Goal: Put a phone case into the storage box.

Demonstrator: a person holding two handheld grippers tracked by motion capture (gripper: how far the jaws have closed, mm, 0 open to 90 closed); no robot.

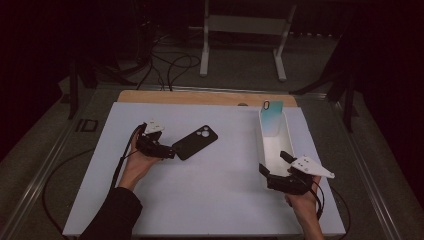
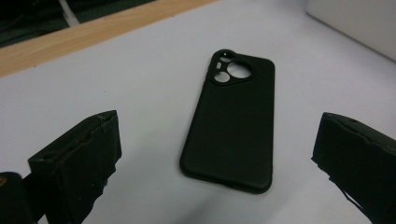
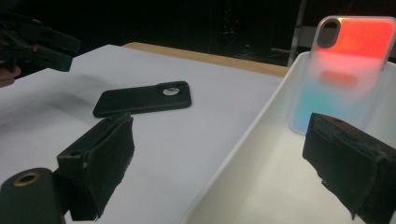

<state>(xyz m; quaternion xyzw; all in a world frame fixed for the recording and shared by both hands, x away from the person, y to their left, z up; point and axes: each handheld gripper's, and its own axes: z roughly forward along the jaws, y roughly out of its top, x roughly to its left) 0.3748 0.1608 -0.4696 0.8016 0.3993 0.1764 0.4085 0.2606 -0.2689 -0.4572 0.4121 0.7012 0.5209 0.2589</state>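
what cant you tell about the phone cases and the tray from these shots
- Black phone case: its underside lies on the table in every view.
- Gradient case: in the right gripper view the right claw covers its lower end; in the high view it is too small for detail.
- White tray: its near end sits behind that claw in the high view.
- Left claw: jaw tips cut by the frame's bottom edge.

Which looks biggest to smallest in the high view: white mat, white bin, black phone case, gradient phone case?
1. White mat
2. White bin
3. Black phone case and gradient phone case: look alike; the gradient one stands partly hidden in the bin, so unranked.
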